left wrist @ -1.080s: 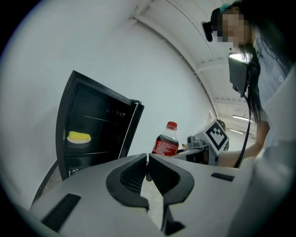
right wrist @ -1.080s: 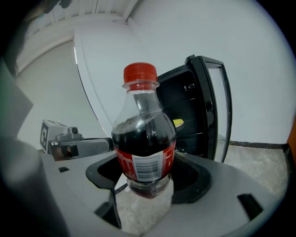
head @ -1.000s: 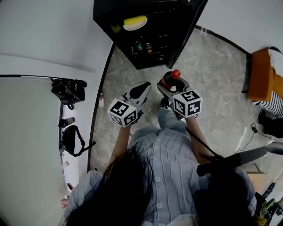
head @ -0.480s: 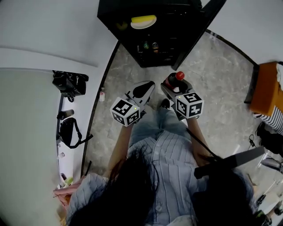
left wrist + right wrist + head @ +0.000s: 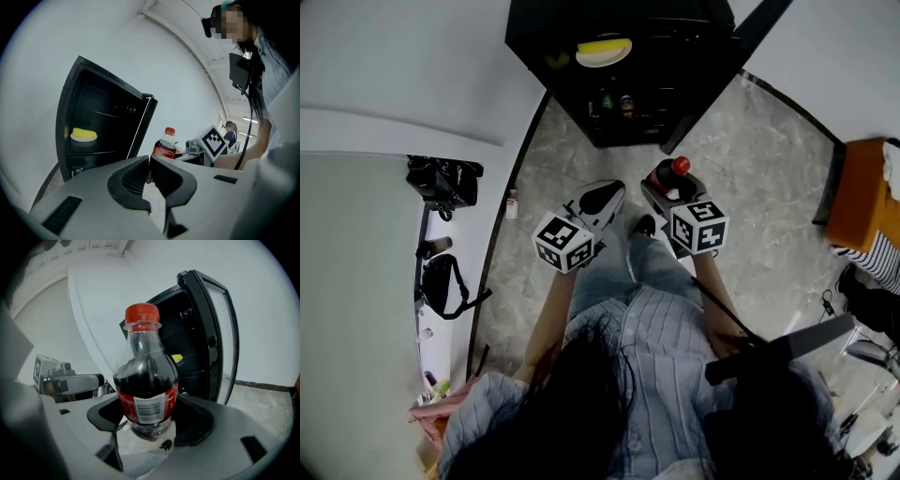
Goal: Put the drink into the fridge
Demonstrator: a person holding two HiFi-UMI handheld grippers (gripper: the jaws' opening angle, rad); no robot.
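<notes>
- Right tongs [image 5: 149, 416] pinched the upright drink bottle [image 5: 145, 376]; the open fridge [image 5: 199, 345] lay straight ahead beyond it.
- Left tongs [image 5: 150, 161] were pressed together, empty.

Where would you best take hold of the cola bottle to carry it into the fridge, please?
Around the lower body at the label, jaws closing from both sides, as the right gripper holds it: the cola bottle stands upright, wide and round there, its narrow neck and red cap clear above.

I see a black bag [image 5: 442, 185] beside the stone floor [image 5: 759, 159], and a plate [image 5: 600, 59] holding something yellow.
</notes>
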